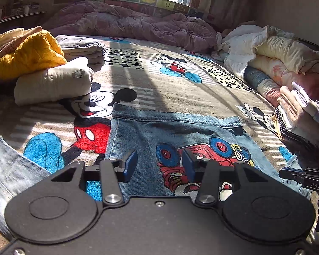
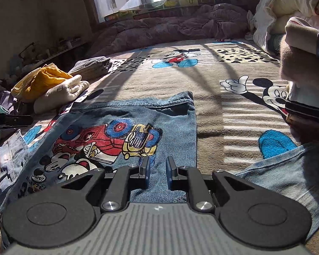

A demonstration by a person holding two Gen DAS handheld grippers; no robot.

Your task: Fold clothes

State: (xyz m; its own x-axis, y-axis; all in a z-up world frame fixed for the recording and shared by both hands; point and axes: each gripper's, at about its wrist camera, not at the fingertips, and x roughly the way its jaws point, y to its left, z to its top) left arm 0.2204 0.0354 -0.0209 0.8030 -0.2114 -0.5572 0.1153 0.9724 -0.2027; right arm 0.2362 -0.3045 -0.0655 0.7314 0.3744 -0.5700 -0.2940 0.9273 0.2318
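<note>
Denim garment (image 1: pixel 180 136) w/ red cartoon-car print lies flat on the Mickey Mouse blanket (image 1: pixel 180 89), sleeves spread to both sides. Left gripper (image 1: pixel 159 164) hovers over the print, fingers spread, nothing between them. Right gripper (image 2: pixel 157 173) sits above the garment's near edge, fingers parted w/ a narrower gap, holding nothing. Folded cream garment (image 1: pixel 53 85) and yellow clothes (image 1: pixel 29 55) lie far left; a stack of probably folded clothes (image 1: pixel 295 114) at right.

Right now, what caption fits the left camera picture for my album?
Open left gripper hovering over a denim garment with a cartoon car, spread on a bed.
</note>
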